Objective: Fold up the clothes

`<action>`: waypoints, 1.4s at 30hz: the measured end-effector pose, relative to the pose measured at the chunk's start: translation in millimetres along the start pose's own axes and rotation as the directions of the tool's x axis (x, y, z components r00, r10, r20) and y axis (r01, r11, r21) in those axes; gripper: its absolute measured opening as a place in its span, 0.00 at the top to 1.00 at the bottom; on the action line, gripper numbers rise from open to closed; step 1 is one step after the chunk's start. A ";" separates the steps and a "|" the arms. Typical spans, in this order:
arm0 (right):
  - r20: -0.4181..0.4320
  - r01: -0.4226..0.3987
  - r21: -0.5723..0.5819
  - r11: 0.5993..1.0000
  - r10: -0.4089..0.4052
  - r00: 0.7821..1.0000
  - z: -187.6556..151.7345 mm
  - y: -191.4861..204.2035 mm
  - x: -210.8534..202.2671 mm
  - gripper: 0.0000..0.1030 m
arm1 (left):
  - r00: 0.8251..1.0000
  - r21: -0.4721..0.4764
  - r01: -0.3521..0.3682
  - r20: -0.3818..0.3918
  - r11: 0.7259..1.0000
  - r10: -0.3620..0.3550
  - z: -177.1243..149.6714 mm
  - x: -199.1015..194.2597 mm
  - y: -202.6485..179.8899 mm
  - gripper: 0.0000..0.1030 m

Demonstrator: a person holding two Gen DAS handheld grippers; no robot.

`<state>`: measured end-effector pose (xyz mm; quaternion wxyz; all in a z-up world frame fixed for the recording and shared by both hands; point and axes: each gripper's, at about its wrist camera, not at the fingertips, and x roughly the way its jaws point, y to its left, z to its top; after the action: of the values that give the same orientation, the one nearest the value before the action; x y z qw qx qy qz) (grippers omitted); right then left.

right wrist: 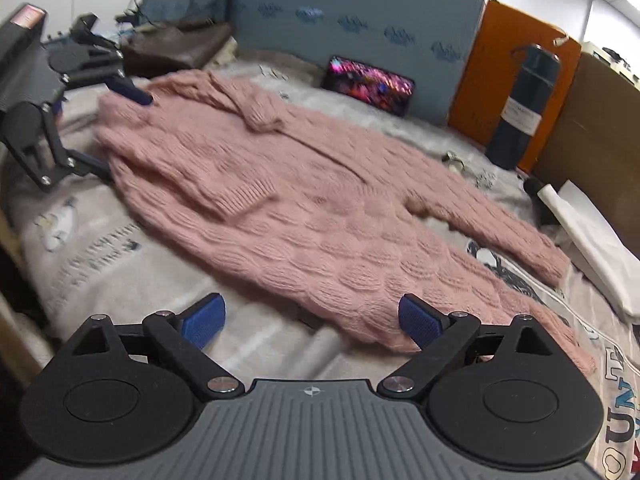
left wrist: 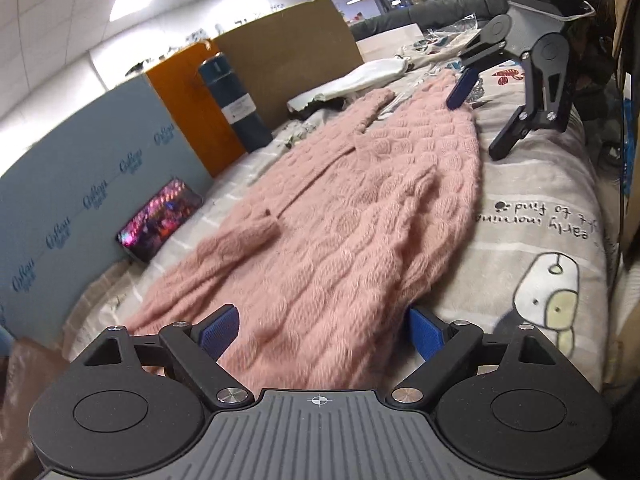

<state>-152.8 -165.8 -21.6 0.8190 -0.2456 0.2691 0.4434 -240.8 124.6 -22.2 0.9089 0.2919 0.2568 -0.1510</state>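
Lying between both open grippers, left gripper (left wrist: 320, 332) and right gripper (right wrist: 312, 322): pink sweater (left wrist: 340, 208).

sweater (left wrist: 340, 216) lies flat on the bedsheet (left wrist: 532, 208), running fwd from between the left gripper (left wrist: 320, 332) jaws; nothing pinched. right gripper (left wrist: 480, 120) far ahead, right of the jaws, at the sweater's far end. phone (left wrist: 160, 220) ahead-left, propped against the headboard (left wrist: 60, 184). bottle (left wrist: 234, 104) further ahead-left. from the right gripper (right wrist: 312, 320), the sweater's edge sits by the right jaw and the left gripper (right wrist: 104, 128) is far ahead-left.
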 end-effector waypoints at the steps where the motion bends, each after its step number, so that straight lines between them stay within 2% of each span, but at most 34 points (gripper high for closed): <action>1: 0.010 -0.006 0.005 1.000 0.006 1.000 1.0 -0.5 2.9 0.09 | 1.000 0.013 -0.007 0.002 1.000 0.006 1.0 0.9 -0.5 0.11; 4: 0.041 -0.019 0.003 1.000 0.019 0.999 6.5 2.3 12.3 0.09 | 1.000 0.031 -0.028 -0.009 0.999 0.028 1.2 1.3 1.2 0.11; 7: 0.070 -0.027 -0.004 1.000 0.027 0.997 10.5 2.4 18.6 0.09 | 0.996 0.009 -0.078 -0.042 0.997 0.079 -6.8 -2.9 8.6 0.11; 9: 0.080 0.003 0.016 1.000 -0.004 0.997 9.6 -5.5 19.0 0.09 | 0.992 -0.020 -0.111 -0.058 0.994 0.109 -13.4 -6.6 14.1 0.12; 11: 0.080 0.066 0.068 0.996 -0.071 0.994 6.4 -19.2 18.0 0.09 | 0.991 -0.055 -0.124 -0.066 0.991 0.120 -18.9 -8.9 18.9 0.16; 12: 0.080 0.095 0.095 0.991 -0.103 0.991 4.5 -26.2 16.9 0.10 | 0.991 -0.070 -0.122 -0.067 0.990 0.117 -20.7 -9.4 20.7 0.30; 13: 0.085 0.117 0.125 0.985 -0.128 0.988 2.0 -32.8 14.9 0.12 | 0.992 -0.074 -0.110 -0.063 0.991 0.106 -21.0 -9.6 21.2 0.54; 15: 0.109 0.123 0.165 0.979 -0.142 0.984 -2.7 -41.1 10.6 0.24 | 0.995 -0.071 -0.091 -0.047 0.993 0.088 -20.5 -9.2 20.5 0.73; 16: 0.121 0.108 0.167 0.980 -0.129 0.984 -4.5 -42.6 9.9 0.40 | 0.996 -0.089 -0.081 -0.037 0.993 0.078 -20.9 -9.2 22.0 0.78; 17: 0.132 0.096 0.162 0.982 -0.118 0.984 -5.8 -43.4 9.8 0.57 | 0.997 -0.117 -0.078 -0.026 0.990 0.075 -21.6 -9.2 25.3 0.78; 19: 0.155 0.074 0.147 0.986 -0.096 0.983 -7.0 -44.7 11.3 0.77 | 0.997 -0.203 -0.079 0.001 0.976 0.081 -24.2 -10.0 35.3 0.79; 20: 0.181 0.050 0.161 0.986 -0.080 0.980 -6.5 -48.8 11.3 0.80 | 0.996 -0.253 -0.080 0.017 0.964 0.087 -25.8 -10.6 41.2 0.79; 23: 0.267 0.015 0.231 0.973 -0.078 0.960 4.2 -66.5 14.2 0.82 | 0.993 -0.385 -0.076 0.051 0.920 0.103 -29.1 -9.3 59.9 0.78; 26: 0.329 -0.016 0.271 0.962 -0.077 0.941 22.2 -84.1 23.0 0.82 | 0.990 -0.500 -0.087 0.054 0.862 0.131 -30.9 -3.6 80.7 0.78; 28: 0.339 -0.040 0.275 0.961 -0.058 0.939 34.9 -96.7 34.8 0.82 | 0.989 -0.575 -0.087 0.051 0.813 0.142 -32.6 0.6 96.2 0.79; 30: 0.334 -0.049 0.272 0.961 -0.047 0.942 46.5 -106.6 47.6 0.82 | 0.989 -0.618 -0.082 0.048 0.782 0.142 -33.9 6.0 109.0 0.78; 36: 0.301 -0.062 0.250 0.966 -0.017 0.953 71.7 -126.2 79.1 0.82 | 0.987 -0.659 -0.114 0.011 0.744 0.161 -34.1 28.2 134.8 0.78; 40: 0.253 -0.054 0.243 0.968 -0.010 0.968 78.0 -135.6 98.9 0.81 | 0.984 -0.695 -0.145 -0.028 0.705 0.175 -34.2 47.7 151.8 0.75; 42: 0.224 -0.041 0.245 0.969 -0.015 0.975 76.7 -137.3 105.0 0.74 | 0.983 -0.714 -0.155 -0.042 0.683 0.179 -36.2 56.1 155.5 0.74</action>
<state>30.6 -121.0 -11.9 0.8654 -0.0879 0.2301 0.4363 -142.4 261.6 -8.2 0.9644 -0.0637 0.2536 0.0392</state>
